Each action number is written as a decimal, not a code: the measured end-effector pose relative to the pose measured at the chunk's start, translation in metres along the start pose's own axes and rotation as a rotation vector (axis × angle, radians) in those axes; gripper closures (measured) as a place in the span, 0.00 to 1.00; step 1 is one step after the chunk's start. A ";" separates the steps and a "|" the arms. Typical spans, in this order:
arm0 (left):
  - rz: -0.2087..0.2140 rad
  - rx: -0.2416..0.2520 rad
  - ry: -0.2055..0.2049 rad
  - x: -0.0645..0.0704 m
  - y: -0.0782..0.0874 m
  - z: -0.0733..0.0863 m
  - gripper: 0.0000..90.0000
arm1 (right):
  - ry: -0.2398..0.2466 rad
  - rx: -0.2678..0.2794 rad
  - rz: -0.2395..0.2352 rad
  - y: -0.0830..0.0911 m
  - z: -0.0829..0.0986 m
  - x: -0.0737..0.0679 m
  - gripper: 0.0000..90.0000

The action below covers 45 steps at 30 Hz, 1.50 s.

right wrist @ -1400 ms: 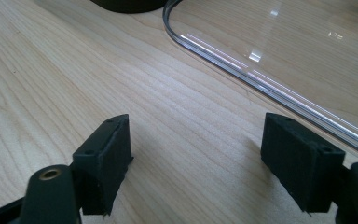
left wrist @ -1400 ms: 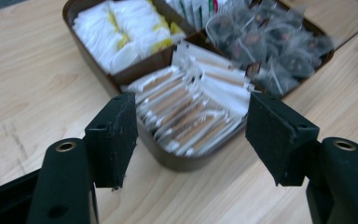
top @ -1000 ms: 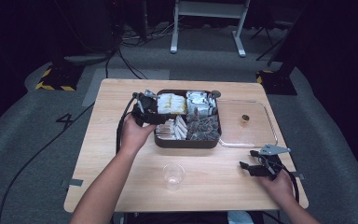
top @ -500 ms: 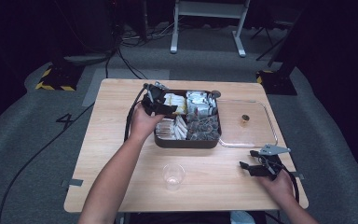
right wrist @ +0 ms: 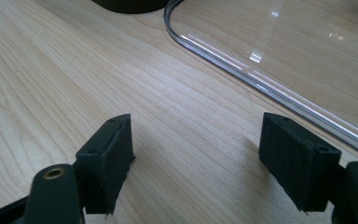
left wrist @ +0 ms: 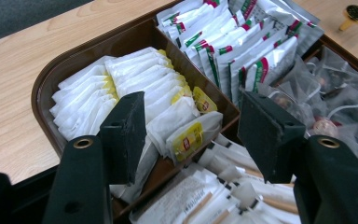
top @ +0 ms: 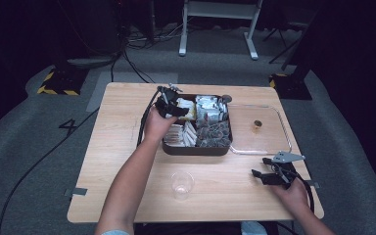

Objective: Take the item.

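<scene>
On the wooden table [top: 117, 147] sits a dark brown compartment tray [top: 196, 148] filled with sachets. The left gripper [top: 172, 104] hangs over the tray's far-left compartment, jaws spread wide with nothing between them. In the left gripper view, the white tea bags with yellow tags [left wrist: 135, 88] lie directly below and between the jaws, packed upright in their compartment; silver sachets with red and green print [left wrist: 233, 42] fill the next compartment, and clear packets [left wrist: 335, 102] lie beyond. A clear lid [top: 259, 128] with a small gold knob [top: 257, 123] lies flat just beside the tray. The right gripper [top: 267, 175] rests low on the table near the lid's near edge, jaws wide and empty. A clear plastic cup [top: 182, 184] stands in front of the tray, apart from both grippers.
</scene>
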<state>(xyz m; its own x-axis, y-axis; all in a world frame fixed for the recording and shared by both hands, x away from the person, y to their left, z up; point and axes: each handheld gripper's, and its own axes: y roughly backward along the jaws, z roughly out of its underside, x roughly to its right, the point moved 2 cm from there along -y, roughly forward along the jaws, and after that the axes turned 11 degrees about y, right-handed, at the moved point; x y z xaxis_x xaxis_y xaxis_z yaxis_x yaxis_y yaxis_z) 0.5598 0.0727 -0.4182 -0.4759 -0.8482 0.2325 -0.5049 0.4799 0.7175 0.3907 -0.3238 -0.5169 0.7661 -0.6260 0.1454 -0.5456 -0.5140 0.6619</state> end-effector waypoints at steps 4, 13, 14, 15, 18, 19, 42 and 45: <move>-0.013 -0.002 0.027 -0.002 -0.009 -0.002 0.50 | 0.001 0.001 -0.002 0.000 0.000 0.000 0.29; -0.029 -0.051 0.045 -0.003 -0.029 -0.002 0.57 | 0.001 0.001 -0.003 0.000 0.000 0.000 0.29; -0.031 -0.056 0.045 -0.002 -0.031 -0.002 0.58 | 0.002 0.001 -0.004 0.000 0.000 0.000 0.29; -0.031 -0.065 0.037 -0.002 -0.032 -0.002 0.58 | 0.002 0.001 -0.004 0.000 0.000 0.000 0.29; -0.041 -0.090 0.019 -0.001 -0.035 -0.001 0.62 | 0.002 0.001 -0.004 0.000 0.000 0.000 0.29; -0.042 -0.094 0.021 -0.001 -0.036 -0.001 0.62 | 0.002 0.001 -0.004 0.000 0.000 0.000 0.29; -0.016 -0.208 0.022 -0.006 -0.050 0.004 0.79 | 0.002 0.001 -0.004 0.000 0.000 0.000 0.29; -0.022 -0.220 0.005 -0.004 -0.052 0.004 0.87 | 0.002 0.001 -0.004 0.000 0.000 0.000 0.29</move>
<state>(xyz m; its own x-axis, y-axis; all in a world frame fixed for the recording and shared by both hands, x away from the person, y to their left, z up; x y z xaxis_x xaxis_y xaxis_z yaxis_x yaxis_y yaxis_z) 0.5849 0.0524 -0.4592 -0.4628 -0.8592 0.2179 -0.3457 0.4013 0.8482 0.3904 -0.3239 -0.5169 0.7690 -0.6227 0.1442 -0.5429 -0.5172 0.6616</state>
